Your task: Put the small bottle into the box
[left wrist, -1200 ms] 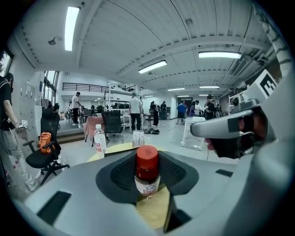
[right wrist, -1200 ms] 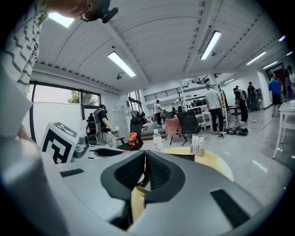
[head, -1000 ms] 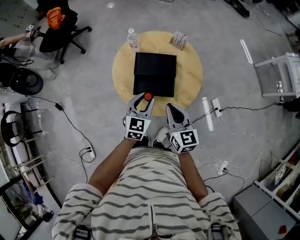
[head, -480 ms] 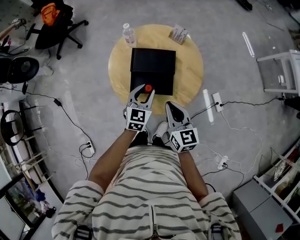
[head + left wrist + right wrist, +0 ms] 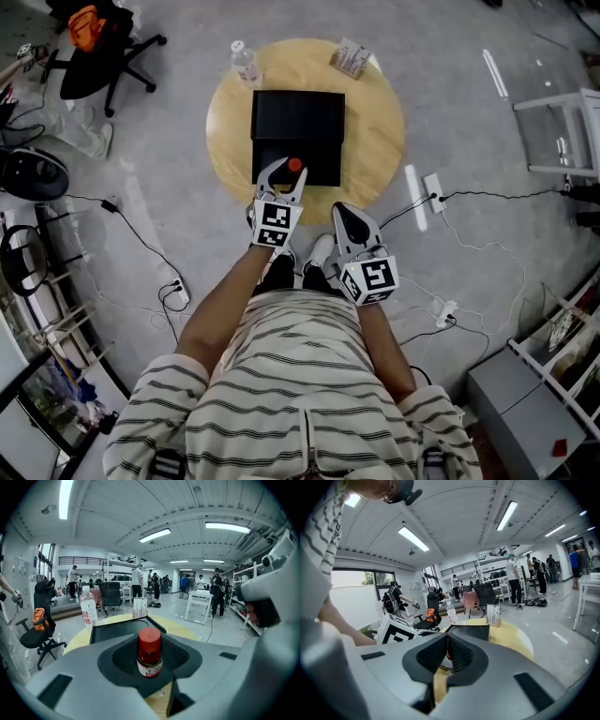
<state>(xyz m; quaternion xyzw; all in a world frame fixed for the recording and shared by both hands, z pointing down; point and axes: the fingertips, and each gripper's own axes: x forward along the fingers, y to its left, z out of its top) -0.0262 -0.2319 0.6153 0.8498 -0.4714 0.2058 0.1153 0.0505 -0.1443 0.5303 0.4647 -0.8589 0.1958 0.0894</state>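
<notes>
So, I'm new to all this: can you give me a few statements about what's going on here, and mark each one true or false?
1. The left gripper holds a small bottle with a red cap. True.
2. The right gripper is carrying something too. False: its jaws are together with nothing between them.
3. The black box sits on a round wooden table. True.
4. The clear water bottle stands inside the black box. False: it stands on the table, beside the box's far left corner.
</notes>
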